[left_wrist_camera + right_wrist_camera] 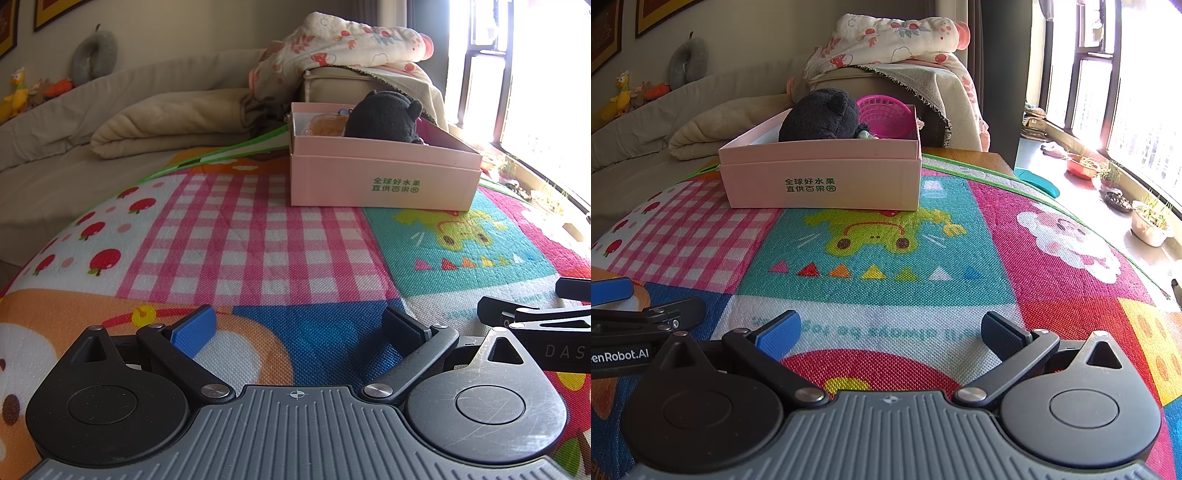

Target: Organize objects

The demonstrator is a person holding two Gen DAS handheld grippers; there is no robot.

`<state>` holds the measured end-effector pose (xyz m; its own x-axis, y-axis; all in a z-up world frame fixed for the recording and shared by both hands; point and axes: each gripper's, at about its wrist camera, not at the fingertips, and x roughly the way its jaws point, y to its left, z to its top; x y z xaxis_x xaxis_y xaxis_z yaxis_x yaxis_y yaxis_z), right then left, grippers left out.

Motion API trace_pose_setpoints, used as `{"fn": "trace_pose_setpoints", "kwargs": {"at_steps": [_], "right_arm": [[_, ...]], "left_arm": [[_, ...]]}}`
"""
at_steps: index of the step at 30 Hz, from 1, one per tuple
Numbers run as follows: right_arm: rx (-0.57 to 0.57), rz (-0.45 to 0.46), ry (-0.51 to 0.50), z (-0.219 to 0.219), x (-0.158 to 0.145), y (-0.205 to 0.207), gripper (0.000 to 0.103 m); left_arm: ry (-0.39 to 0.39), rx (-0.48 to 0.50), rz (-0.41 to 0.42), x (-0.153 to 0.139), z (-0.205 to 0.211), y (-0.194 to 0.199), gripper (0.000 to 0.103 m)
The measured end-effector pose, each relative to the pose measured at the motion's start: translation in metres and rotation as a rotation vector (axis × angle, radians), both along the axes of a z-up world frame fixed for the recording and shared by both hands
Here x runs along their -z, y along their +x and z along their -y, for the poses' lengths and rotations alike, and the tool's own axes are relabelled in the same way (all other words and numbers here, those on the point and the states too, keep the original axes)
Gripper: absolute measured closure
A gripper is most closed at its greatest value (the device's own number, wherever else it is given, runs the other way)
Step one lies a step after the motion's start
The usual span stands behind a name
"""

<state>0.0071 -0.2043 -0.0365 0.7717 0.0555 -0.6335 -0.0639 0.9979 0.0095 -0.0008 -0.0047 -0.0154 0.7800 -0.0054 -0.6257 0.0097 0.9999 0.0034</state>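
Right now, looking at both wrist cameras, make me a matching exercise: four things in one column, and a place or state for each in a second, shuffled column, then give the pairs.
Things:
1. black plush toy
2. magenta plastic basket
3. pink cardboard box
4. grey neck pillow

Places or states:
A. sitting on the colourful patchwork play mat
B. propped against the wall behind the bed
C. in the box, at its left side in the right wrist view
D. in the box, to the right of the toy in the right wrist view

Pairs: 1-C, 2-D, 3-A, 4-B

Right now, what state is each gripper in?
Left gripper: jaws open, holding nothing.
Right gripper: jaws open, holding nothing.
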Motion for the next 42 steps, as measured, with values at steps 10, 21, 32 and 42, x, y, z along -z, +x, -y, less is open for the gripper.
{"fn": "trace_pose_setpoints", "kwargs": {"at_steps": [10,21,32,42], "right_arm": [[0.000,0.000,0.000,0.0002,0.0001,0.0000,0.000],[0.000,0.000,0.000,0.0002,0.0001,0.0000,0.000],[-0.001,0.003,-0.016,-0.0024,0.0002,-0.0005,0.000],[-0.001,0.000,-0.003,-0.0007,0.0005,0.0009,0.000]], "left_arm": [[0.000,0.000,0.000,-0.0003,-0.0003,-0.0003,0.002],[0.000,0.000,0.000,-0.0004,-0.0002,-0.0003,0.002],[0.000,0.000,0.000,-0.0004,0.0000,-0.0009,0.002],[0.003,0.001,-0.001,-0.0006,-0.0008,-0.0002,0.002]]}}
